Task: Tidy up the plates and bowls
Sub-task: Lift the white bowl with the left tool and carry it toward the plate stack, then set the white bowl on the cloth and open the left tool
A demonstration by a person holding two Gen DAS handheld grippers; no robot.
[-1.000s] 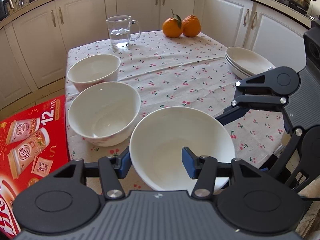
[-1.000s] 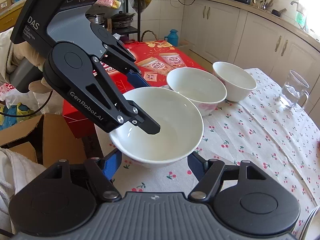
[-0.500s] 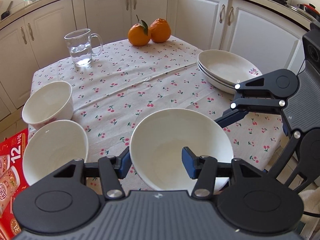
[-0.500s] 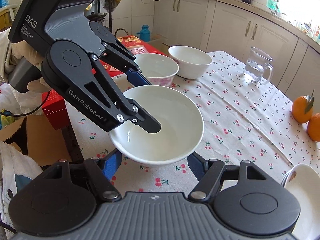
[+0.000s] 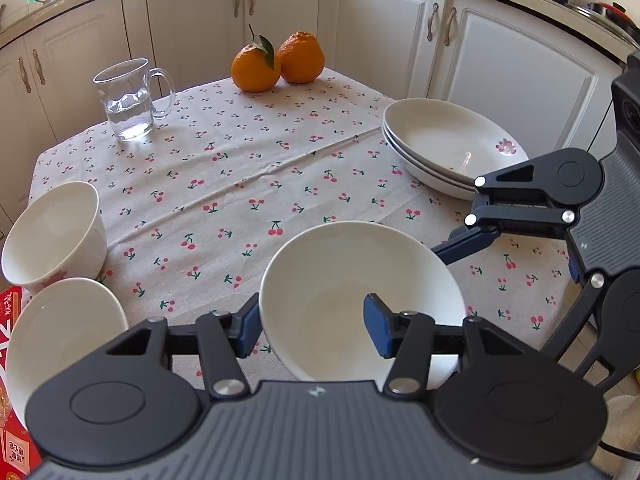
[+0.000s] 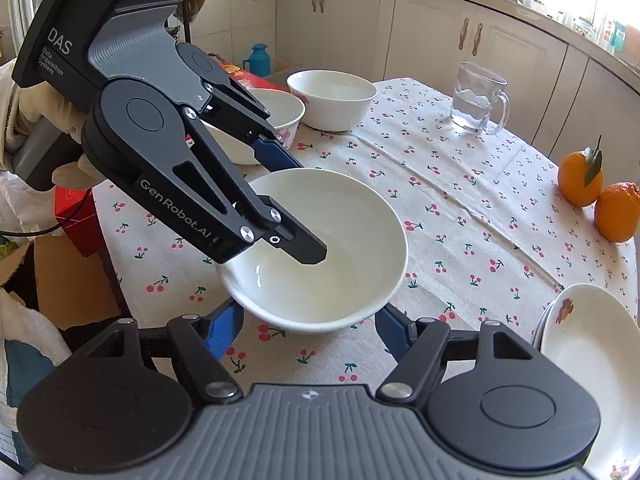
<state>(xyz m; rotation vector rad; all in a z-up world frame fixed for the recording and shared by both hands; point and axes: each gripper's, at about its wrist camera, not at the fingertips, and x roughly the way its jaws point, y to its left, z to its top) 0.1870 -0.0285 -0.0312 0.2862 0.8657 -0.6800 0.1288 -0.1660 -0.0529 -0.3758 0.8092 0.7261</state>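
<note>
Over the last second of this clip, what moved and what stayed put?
The held bowl, clamped by the left gripper on its rim and the right gripper across its outside, has been carried away from the two other bowls toward the stacked plates. Both grips are unchanged. The mug, oranges and plates stayed put.

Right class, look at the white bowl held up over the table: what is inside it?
Inside the held bowl there is one finger of the left tongs, clamped on the rim with the other finger outside. The rest of the inside is bare white. That finger covers part of the wall.
</note>
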